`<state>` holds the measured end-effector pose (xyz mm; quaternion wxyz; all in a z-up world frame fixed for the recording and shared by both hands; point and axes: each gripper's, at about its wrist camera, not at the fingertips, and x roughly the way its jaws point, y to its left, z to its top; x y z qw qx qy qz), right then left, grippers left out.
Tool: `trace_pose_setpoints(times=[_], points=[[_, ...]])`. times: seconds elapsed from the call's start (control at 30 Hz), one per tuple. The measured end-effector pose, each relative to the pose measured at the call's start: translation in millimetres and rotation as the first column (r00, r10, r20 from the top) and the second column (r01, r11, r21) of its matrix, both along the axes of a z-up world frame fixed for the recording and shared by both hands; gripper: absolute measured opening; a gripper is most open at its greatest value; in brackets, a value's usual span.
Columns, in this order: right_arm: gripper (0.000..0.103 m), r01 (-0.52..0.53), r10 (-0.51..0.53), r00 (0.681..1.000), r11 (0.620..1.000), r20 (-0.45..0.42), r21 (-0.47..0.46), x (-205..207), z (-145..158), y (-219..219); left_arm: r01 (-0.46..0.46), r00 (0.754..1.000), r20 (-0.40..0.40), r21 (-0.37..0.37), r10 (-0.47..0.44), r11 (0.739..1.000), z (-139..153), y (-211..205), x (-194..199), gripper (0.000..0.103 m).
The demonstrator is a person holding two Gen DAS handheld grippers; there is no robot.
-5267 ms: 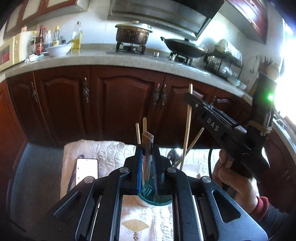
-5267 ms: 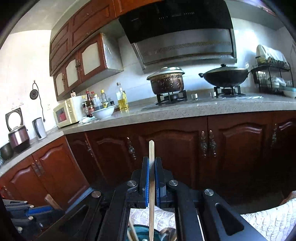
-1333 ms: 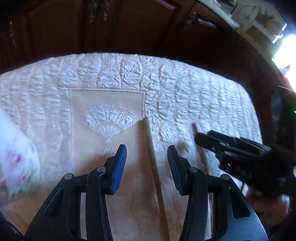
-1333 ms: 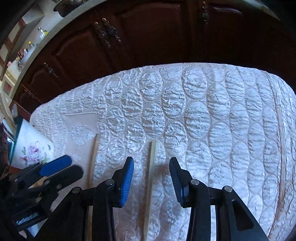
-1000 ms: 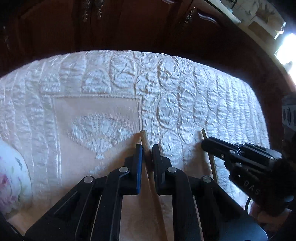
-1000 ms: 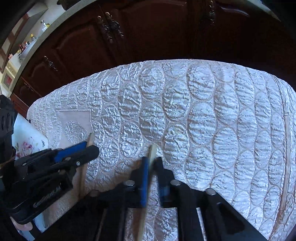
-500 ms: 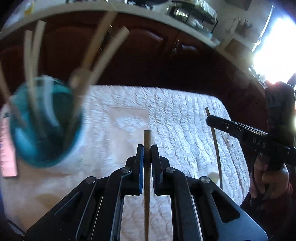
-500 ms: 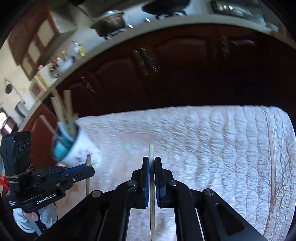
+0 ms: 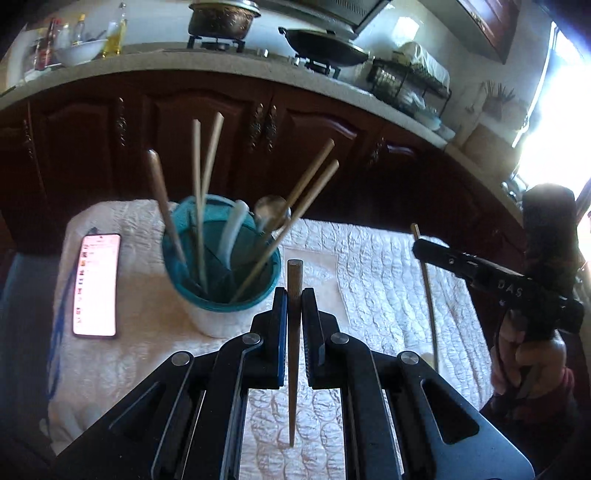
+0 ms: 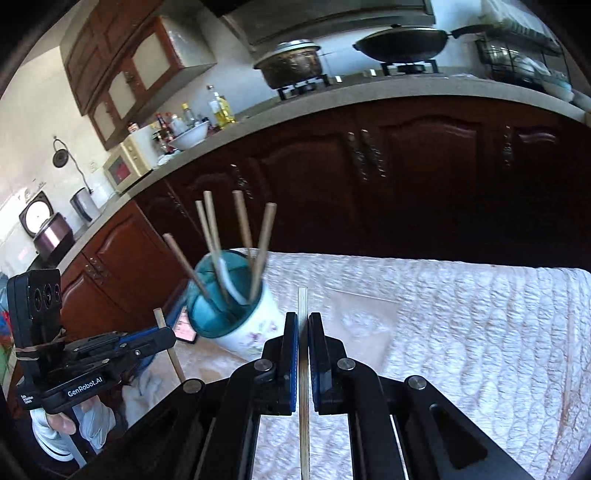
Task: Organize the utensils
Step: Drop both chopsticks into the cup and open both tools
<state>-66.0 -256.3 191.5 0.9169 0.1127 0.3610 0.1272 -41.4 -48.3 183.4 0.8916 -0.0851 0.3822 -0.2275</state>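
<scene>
A white floral cup with a teal inside (image 9: pixel 221 280) stands on the quilted cloth (image 9: pixel 388 295) and holds several chopsticks and a metal spoon (image 9: pixel 271 216). My left gripper (image 9: pixel 294 295) is shut on a dark wooden chopstick (image 9: pixel 294 350), held upright above the cloth just right of the cup. My right gripper (image 10: pixel 303 325) is shut on a pale chopstick (image 10: pixel 303 387), lifted above the cloth to the right of the cup (image 10: pixel 236 317). The right gripper also shows in the left wrist view (image 9: pixel 421 247), and the left gripper in the right wrist view (image 10: pixel 162 339).
A lit phone (image 9: pixel 96 284) lies on the cloth left of the cup. Dark wooden cabinets (image 9: pixel 221 147) stand behind the table. On the counter are a pot (image 9: pixel 219 18), a wok (image 9: pixel 325 42), bottles, and a dish rack (image 9: pixel 410 81).
Both grippers closed on chopsticks lying on the cloth and lifted them. Both have tilted up and moved toward the cup, which now sits close in front of them.
</scene>
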Motion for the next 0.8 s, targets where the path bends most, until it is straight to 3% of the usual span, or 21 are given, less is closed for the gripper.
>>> trace_pose_setpoints(times=[0.3,0.53,0.8], points=[[0.005,-0.077,0.071,0.989,0.996,0.134,0.044,16.6,45.5,37.7,-0.033,0.994,0.1,-0.021,0.035,0.999,62.9,51.0,-11.7,0.006],[0.005,-0.025,0.0,0.96,0.996,0.281,0.087,47.7,75.3,65.5,-0.136,0.959,0.248,-0.024,0.137,0.99,113.0,77.0,5.0,0.006],[0.005,0.038,-0.056,0.926,0.998,0.373,0.058,91.8,69.8,97.2,-0.189,0.944,0.274,-0.012,0.185,0.982,105.5,77.2,38.1,0.006]])
